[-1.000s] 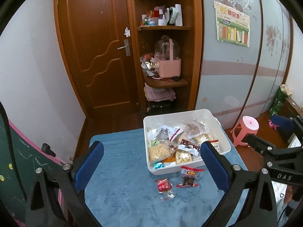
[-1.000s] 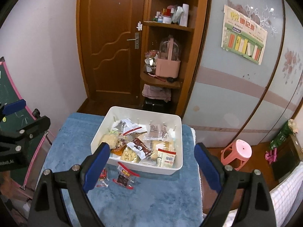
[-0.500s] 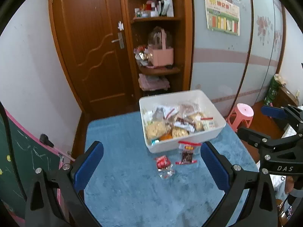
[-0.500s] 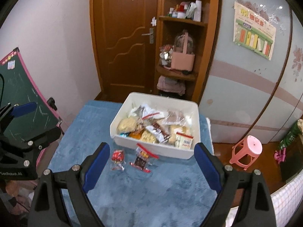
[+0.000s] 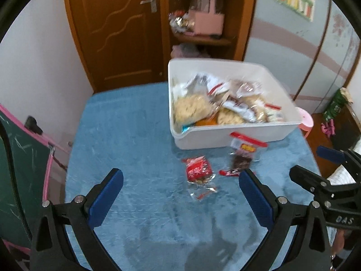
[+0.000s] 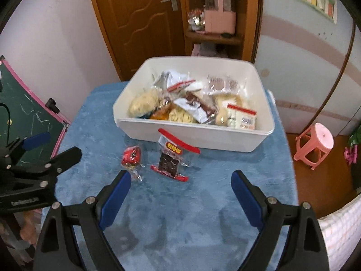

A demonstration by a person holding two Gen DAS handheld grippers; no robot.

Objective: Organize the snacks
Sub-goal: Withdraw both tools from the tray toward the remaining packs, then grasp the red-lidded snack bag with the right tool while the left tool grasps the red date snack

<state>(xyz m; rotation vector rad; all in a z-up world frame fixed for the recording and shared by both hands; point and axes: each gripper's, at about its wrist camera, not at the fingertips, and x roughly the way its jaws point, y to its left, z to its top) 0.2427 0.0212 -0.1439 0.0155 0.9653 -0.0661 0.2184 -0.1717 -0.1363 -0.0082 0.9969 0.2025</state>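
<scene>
A white bin (image 5: pixel 227 139) (image 6: pixel 194 139) holding several snack packets stands on the blue table cover (image 5: pixel 135 135) (image 6: pixel 203 203). Two packets lie on the cover in front of it: a small red one (image 5: pixel 198 169) (image 6: pixel 132 155) and a clear one with a red top and dark contents (image 5: pixel 242 158) (image 6: pixel 172 158). My left gripper (image 5: pixel 180 180) is open and empty, above the cover just short of the red packet. My right gripper (image 6: pixel 180 180) is open and empty, just short of the dark packet.
A green chalkboard with a pink frame (image 5: pixel 22 169) (image 6: pixel 27 113) stands at the table's left. A wooden door and shelf (image 5: pixel 198 22) are behind the table. A pink stool (image 6: pixel 315 144) stands on the floor at the right.
Both grippers have come down and forward toward the two packets in front of the bin. Both stay open. The packets and bin have not moved.
</scene>
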